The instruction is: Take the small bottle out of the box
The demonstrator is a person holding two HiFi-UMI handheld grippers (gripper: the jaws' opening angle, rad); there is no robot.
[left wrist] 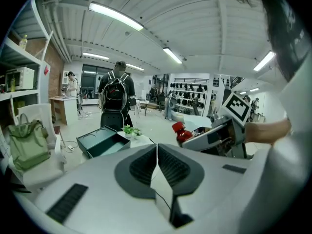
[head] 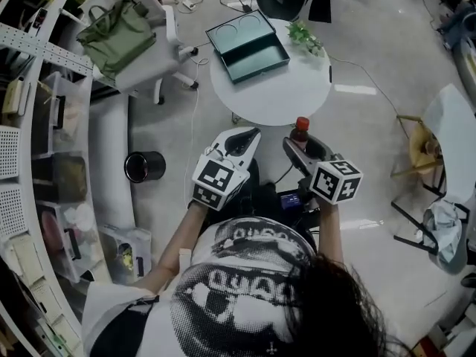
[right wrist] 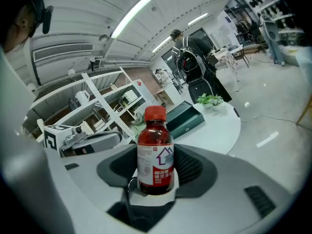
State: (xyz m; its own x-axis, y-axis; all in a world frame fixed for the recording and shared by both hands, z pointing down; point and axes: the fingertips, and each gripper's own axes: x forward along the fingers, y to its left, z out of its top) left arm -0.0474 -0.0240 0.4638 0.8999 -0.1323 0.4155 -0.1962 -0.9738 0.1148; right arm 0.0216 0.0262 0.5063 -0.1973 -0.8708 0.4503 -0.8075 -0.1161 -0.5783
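- Small bottle [right wrist: 155, 152]: dark red, with a red cap and a white label. It is held upright between the pads of the right gripper [head: 303, 149], which are clamped on its lower body. The cap and shoulders stand clear above the jaws.
- Bottle position: it is carried in the air just off the near edge of the round white table [head: 297, 88], well apart from the box [head: 247, 44].
- Box: dark green, with its lid laid open. It is set at the table's far left edge, with a small green plant [head: 306, 38] near it at the far right edge.
- Left gripper [head: 239, 138]: its jaws are pressed together, pad against pad. It is held beside the right gripper, off the table's near edge.
- Open room: white tabletop is shown between the box and the near edge.
- Surroundings: a black bin [head: 144, 166] stands on the floor to the left, and shelving [head: 44, 125] runs along the left side. A chair carrying a green bag [head: 119, 32] is placed left of the table.
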